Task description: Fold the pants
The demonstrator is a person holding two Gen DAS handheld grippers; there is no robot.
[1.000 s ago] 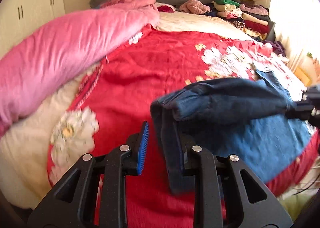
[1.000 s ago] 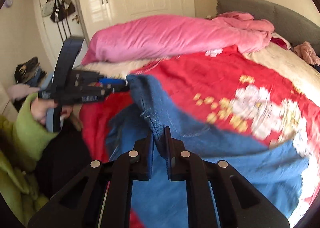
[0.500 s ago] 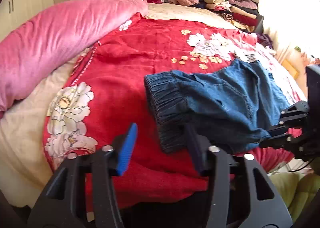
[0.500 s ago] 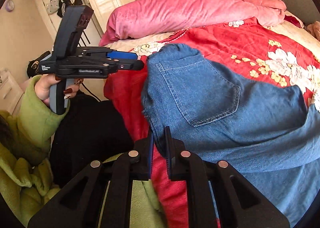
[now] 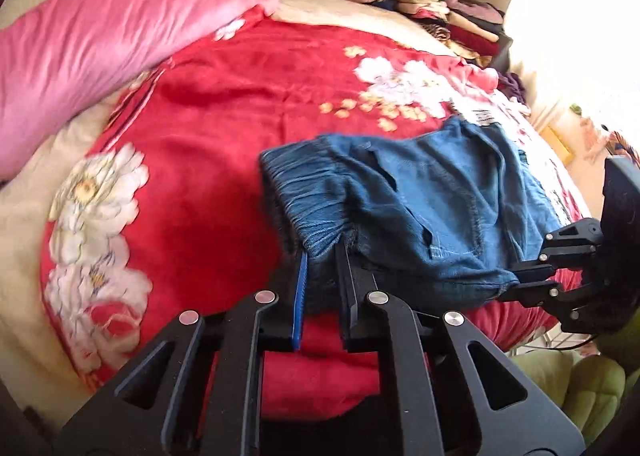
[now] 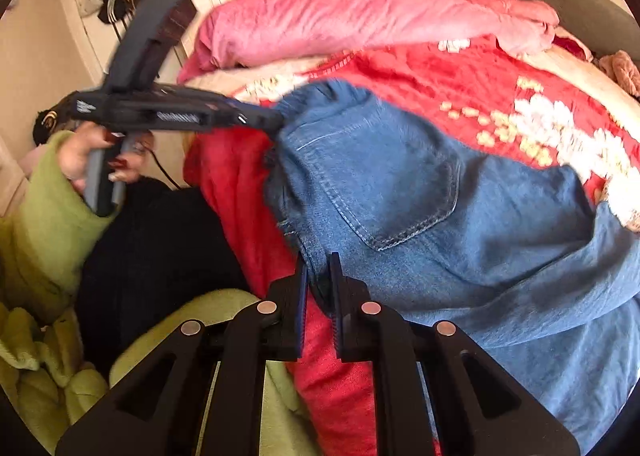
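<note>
- Closest to the left wrist camera: left gripper [image 5: 322, 256] clenched on the elastic waistband corner of the pants [image 5: 420, 208]; cloth bunched between the fingers [image 5: 299, 296].
- Right wrist view, same story: right gripper [image 6: 318, 272] clamped on the denim edge below the back pocket [image 6: 384, 184], fingers nearly closed with fabric in the gap.
- Pants lie on the red floral blanket [image 5: 224, 128] at the near edge of the bed, partly doubled over, waistband toward the left gripper, legs trailing toward the far side of the right view.
- Further back: pink duvet [image 5: 100, 32] along one side, stack of folded clothes [image 5: 452, 16] by the headboard, well apart from the work.
- Risks, my read:
  - Left grip sits on the gathered elastic only; a pull could slip it out and drop the fold.
  - Uneven tension between the two grips would skew the crease.
  - Work sits at the bed's edge, so slack denim could slide off.
  - Plush blanket may drag and ruck up under the denim.
</note>
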